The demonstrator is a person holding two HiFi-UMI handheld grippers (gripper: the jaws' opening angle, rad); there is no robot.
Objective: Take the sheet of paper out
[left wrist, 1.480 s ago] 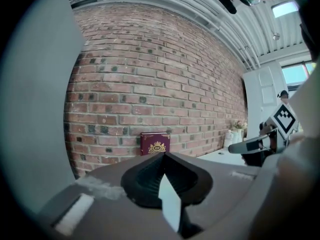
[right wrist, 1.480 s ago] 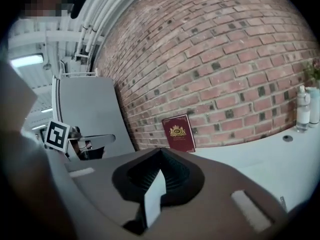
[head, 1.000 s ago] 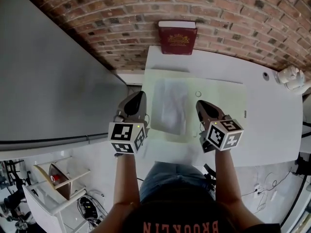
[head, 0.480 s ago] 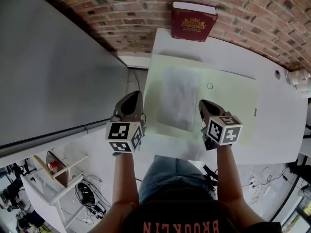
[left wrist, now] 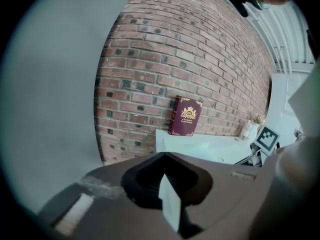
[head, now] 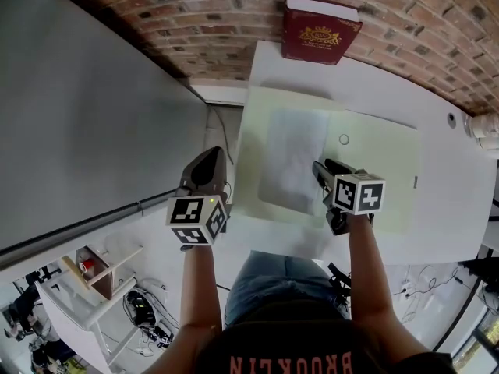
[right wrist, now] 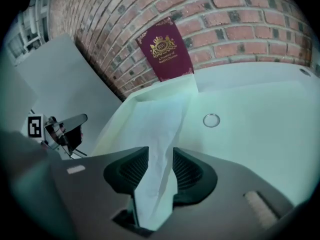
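Note:
A thin translucent white sheet lies on a pale green mat on the white table. My right gripper is down at the sheet's right edge. Its jaws are opening, and in the right gripper view the sheet runs in between the parted ribbed pads of the right gripper. My left gripper hangs off the table's left edge, away from the sheet. The left gripper has its jaws together, and a narrow white strip shows at their seam.
A dark red book stands against the brick wall at the table's back. A small metal ring lies on the mat right of the sheet. A grey panel fills the left. A low shelf stands on the floor.
Both grippers have come down. The right one has shifted left onto the sheet's right edge, and its jaws have parted. The left one stays off the table's left side.

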